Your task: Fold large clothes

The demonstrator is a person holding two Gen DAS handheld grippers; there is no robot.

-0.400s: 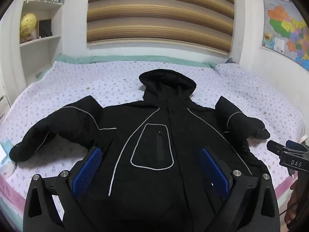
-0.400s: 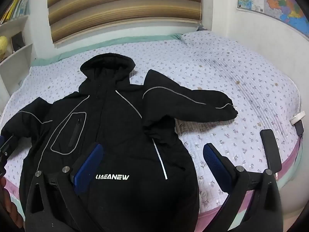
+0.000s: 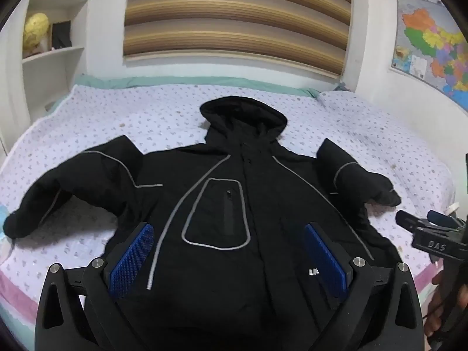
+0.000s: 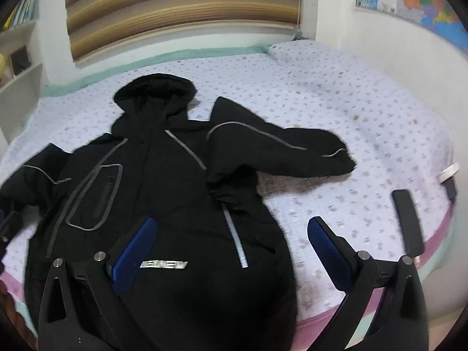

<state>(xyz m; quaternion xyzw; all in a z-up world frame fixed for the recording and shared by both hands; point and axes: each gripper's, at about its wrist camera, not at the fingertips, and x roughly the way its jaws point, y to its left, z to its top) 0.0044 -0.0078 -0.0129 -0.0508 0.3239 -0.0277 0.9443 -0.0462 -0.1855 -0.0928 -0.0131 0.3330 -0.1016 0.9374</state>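
Since the earlier frame the views had shifted only a little: in the right wrist view the jacket (image 4: 163,204) sat slightly lower and more to the left, so the right claw (image 4: 231,251) had drifted towards the jacket's right sleeve (image 4: 280,149), while the left wrist view framed the garment almost as it had. The jacket itself had not been disturbed. It lay face up and spread flat on the bed (image 3: 365,134), hood (image 3: 242,117) towards the window blind (image 3: 234,14), both sleeves stretched outward, hem at the near edge of the mattress.

The left claw (image 3: 228,257) hung over the lower front, its blue pads (image 3: 131,260) spread as wide as they go with nothing between them; the right claw was equally wide and empty, over the hem and the bare quilt beside it. A dark remote-like object (image 4: 408,222) lay near the bed's right edge, clear of the sleeve.

Folding had not begun, by my reading; the drift suggested the right sleeve might be taken first.
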